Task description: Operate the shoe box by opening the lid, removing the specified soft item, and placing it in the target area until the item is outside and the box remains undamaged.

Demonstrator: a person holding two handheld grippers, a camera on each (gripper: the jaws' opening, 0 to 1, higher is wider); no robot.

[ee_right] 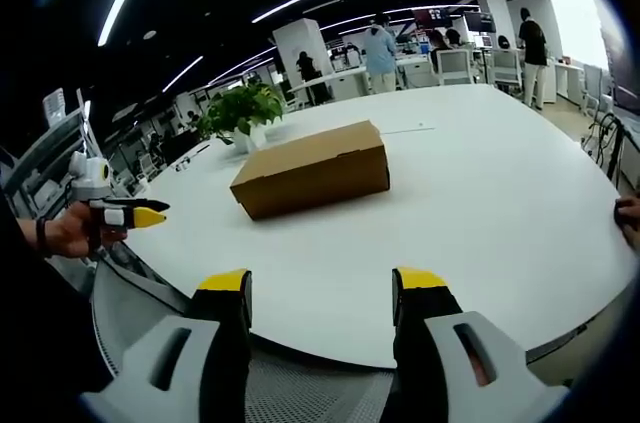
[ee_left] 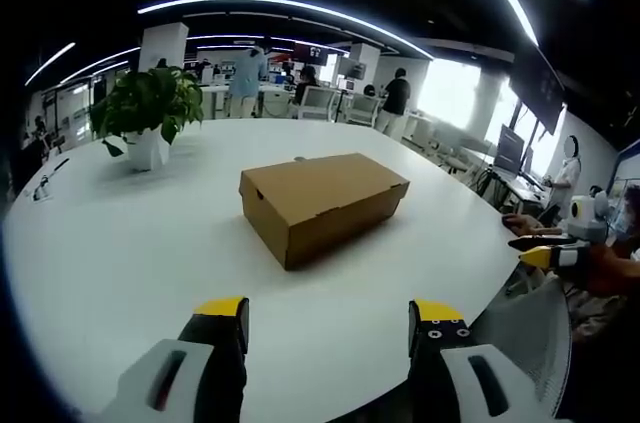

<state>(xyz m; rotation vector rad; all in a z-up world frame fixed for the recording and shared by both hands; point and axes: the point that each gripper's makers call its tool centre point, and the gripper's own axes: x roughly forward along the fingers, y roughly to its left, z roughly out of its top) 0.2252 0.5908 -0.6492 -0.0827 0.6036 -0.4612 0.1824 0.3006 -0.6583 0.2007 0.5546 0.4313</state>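
A brown cardboard shoe box (ee_left: 322,205) lies with its lid down on the round white table (ee_left: 120,253), near the middle. My left gripper (ee_left: 330,321) hovers over the near table edge, jaws open and empty, well short of the box. From the right, my right gripper (ee_left: 545,255) comes in, held in a hand off the table's side. In the right gripper view the same box (ee_right: 312,171) lies ahead, and my right gripper (ee_right: 320,288) stands open with nothing in it. At the left there, a hand holds my left gripper (ee_right: 125,215).
A potted green plant (ee_left: 148,113) stands on the table behind and left of the box, and it shows again as the plant (ee_right: 240,108). A mesh chair back (ee_right: 300,388) sits below the table edge. People and desks fill the office behind.
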